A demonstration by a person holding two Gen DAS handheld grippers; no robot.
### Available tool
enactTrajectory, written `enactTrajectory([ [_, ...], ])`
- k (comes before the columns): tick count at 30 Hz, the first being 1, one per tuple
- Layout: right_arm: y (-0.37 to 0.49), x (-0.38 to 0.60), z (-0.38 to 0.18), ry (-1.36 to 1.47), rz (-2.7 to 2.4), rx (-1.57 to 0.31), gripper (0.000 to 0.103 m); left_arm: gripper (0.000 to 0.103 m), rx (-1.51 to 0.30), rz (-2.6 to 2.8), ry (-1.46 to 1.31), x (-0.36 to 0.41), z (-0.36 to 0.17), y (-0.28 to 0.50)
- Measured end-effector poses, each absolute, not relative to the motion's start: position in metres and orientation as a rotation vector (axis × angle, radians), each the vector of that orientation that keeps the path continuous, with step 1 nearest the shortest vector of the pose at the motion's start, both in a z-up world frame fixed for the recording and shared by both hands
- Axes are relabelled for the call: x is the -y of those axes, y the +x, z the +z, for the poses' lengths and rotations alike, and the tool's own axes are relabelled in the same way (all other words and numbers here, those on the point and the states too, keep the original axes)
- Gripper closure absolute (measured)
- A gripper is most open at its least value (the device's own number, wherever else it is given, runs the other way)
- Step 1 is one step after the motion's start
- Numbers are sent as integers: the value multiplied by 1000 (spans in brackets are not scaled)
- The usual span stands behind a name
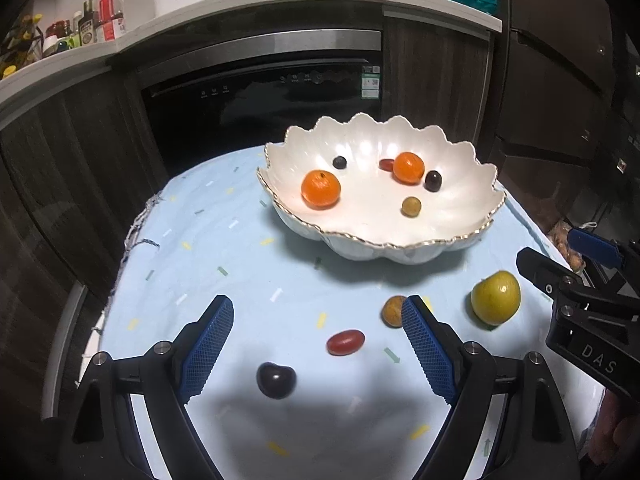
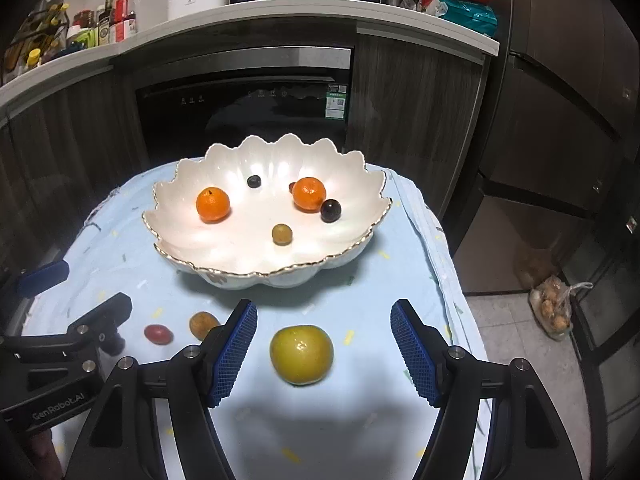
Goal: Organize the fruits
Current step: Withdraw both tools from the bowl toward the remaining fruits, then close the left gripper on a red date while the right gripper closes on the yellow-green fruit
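A white scalloped bowl (image 1: 440, 216) (image 2: 192, 248) on the blue cloth holds two oranges (image 1: 321, 188) (image 2: 213, 205), dark grapes, a red tomato and a small brown fruit (image 1: 411, 206). On the cloth lie a dark plum (image 1: 276, 380), a red tomato (image 1: 345, 342) (image 2: 158, 334), a small brown fruit (image 1: 393, 311) (image 2: 202, 325) and a green apple (image 1: 496, 298) (image 2: 301, 354). My left gripper (image 1: 318, 320) is open above the plum and tomato. My right gripper (image 2: 324, 322) is open around the apple, not touching it; it also shows at the right of the left wrist view (image 1: 580, 292).
The table's cloth edge (image 2: 444, 264) drops off on the right, with a bag of produce (image 2: 554, 312) on the floor. A dark oven (image 1: 260, 100) and a counter with bottles (image 1: 100, 16) stand behind the table.
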State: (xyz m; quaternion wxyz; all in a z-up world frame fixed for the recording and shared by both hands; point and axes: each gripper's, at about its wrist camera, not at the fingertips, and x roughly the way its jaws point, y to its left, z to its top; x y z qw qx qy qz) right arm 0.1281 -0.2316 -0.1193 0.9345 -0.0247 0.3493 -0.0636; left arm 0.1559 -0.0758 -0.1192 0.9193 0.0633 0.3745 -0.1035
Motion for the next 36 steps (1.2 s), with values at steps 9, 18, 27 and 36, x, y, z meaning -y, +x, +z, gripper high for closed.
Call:
enactTrajectory([
  [9,124,231,-135,-75,-114,-693,32,17,-772,-240,129,78,-139,153],
  [18,125,230,-148,-78,-103,-701,32,24,-781,-252,139,81,-154,155],
  [27,130,233,-159,-64,-92,-718,32,32,-813,-260,132,85,-166,161],
  [36,137,231,-170,-59,-80,-750,32,39,-862,-257,99,84,-177,171],
])
